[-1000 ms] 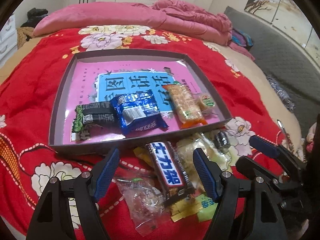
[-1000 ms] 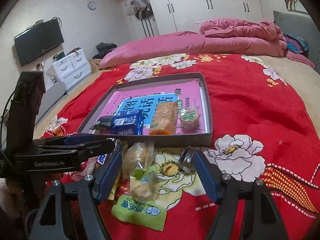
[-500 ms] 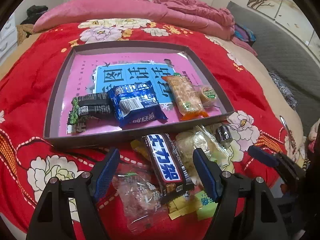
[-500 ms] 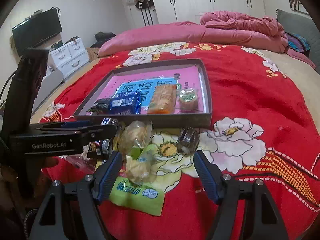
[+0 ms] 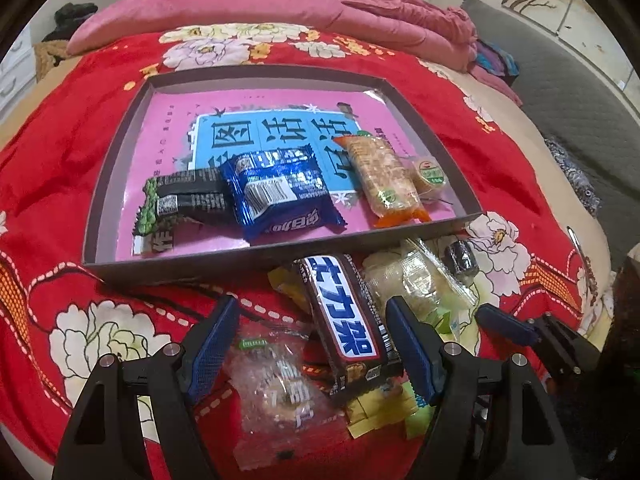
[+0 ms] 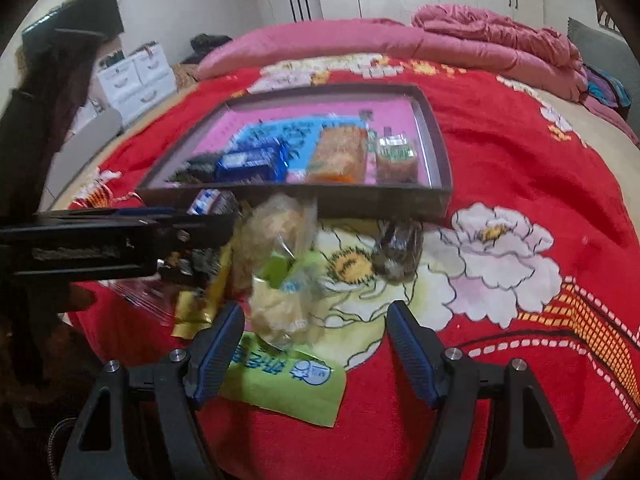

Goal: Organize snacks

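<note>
A grey tray (image 5: pixel 180 268) with a pink floor lies on the red bed and holds a black-green packet (image 5: pixel 184 204), a blue packet (image 5: pixel 280 196), an orange cracker pack (image 5: pixel 384 176) and a small round snack (image 5: pixel 430 174). Loose snacks lie in front of it. My left gripper (image 5: pixel 311 312) is open, and a brown chocolate bar (image 5: pixel 346 312) lies between its fingers beside a clear cookie bag (image 5: pixel 276 388). My right gripper (image 6: pixel 313 314) is open over a clear cracker bag (image 6: pixel 276 240) and a green packet (image 6: pixel 280 376). A dark wrapped candy (image 6: pixel 396 248) lies a little further on.
The tray's front wall (image 6: pixel 380 200) stands just behind the pile. The left gripper (image 6: pixel 192 232) reaches in from the left of the right wrist view. Pink bedding (image 5: pixel 360 8) is heaped at the far end. White drawers (image 6: pixel 136 76) stand off the bed's left side.
The right gripper has sunk and tipped toward the pile, which now fills more of its blurred view. The left gripper has barely moved. Both sets of jaws stand as wide as before.
</note>
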Demonstrator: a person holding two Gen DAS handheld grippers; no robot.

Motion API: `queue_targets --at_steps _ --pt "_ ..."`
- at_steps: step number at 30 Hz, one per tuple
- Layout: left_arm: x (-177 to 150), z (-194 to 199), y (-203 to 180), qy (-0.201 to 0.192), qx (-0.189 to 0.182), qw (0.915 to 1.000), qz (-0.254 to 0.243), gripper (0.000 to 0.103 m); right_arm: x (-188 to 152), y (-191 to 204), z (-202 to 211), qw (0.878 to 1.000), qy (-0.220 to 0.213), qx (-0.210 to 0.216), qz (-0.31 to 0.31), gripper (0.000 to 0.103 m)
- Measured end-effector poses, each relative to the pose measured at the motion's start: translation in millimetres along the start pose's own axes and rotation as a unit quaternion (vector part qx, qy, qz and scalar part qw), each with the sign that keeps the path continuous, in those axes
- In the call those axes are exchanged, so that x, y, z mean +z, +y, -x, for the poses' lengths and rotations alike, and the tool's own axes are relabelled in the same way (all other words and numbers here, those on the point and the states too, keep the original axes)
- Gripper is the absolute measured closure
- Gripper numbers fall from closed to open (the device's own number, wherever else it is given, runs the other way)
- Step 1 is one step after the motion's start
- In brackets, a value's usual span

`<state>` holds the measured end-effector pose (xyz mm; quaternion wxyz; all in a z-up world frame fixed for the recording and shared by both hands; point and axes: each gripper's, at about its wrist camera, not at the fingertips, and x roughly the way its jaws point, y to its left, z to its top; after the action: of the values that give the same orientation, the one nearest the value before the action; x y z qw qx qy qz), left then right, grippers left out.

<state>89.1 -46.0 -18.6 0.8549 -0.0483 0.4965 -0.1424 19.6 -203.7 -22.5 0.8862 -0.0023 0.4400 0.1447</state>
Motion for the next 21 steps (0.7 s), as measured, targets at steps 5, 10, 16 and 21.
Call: queue_targets --at_steps 5,10,16,21 --pt "1.4 2.0 4.7 -0.005 -0.006 1.0000 0.003 0.026 -0.1 5.6 -8.0 1.000 0.002 -0.015 0.018 0.030" --pt "3.6 0.7 8.9 -0.004 -0.017 0.9998 0.011 0.034 0.8 13.9 -14.6 0.999 0.000 -0.020 0.039 0.037" --pt "2.5 -0.5 3.5 -0.001 -0.014 0.9999 0.006 0.039 1.8 15.8 -18.7 0.999 0.009 -0.019 0.045 0.050" --pt "2.2 -3.8 -2.4 0.005 -0.021 0.9998 0.000 0.051 1.5 18.7 -16.5 0.998 0.008 -0.022 0.058 0.063"
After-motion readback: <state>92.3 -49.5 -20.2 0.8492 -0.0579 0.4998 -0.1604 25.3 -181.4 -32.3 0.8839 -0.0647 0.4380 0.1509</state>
